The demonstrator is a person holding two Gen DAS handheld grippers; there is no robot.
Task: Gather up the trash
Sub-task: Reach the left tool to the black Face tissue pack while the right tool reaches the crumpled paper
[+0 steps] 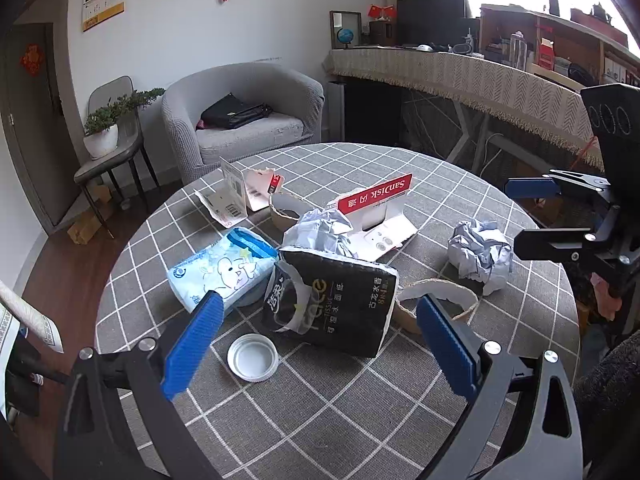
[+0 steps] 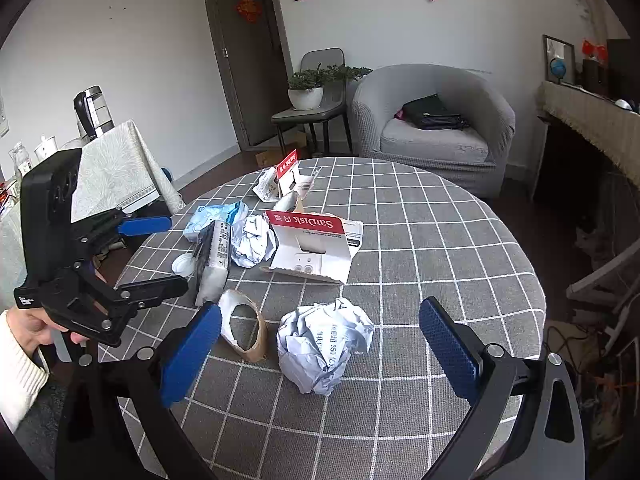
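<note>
Trash lies on the round grey checked table (image 1: 460, 184). My left gripper (image 1: 320, 304) is open and empty, hovering just before a black tissue pack (image 1: 332, 300), with a white bottle cap (image 1: 253, 357) and a blue tissue pack (image 1: 224, 270) to its left. My right gripper (image 2: 320, 312) is open and empty, above a crumpled paper ball (image 2: 324, 342), which also shows in the left wrist view (image 1: 480, 258). A torn paper ring (image 2: 244, 330), a second paper ball (image 2: 254, 246) and a SanDisk card box (image 2: 316, 246) lie nearby.
Torn barcode packaging (image 1: 236, 192) lies at the table's far side. A grey armchair (image 1: 244, 116) with a black bag, a chair with a potted plant (image 1: 104, 136) and a long covered desk (image 1: 480, 80) stand beyond. A side table with a kettle (image 2: 92, 110) stands on the left.
</note>
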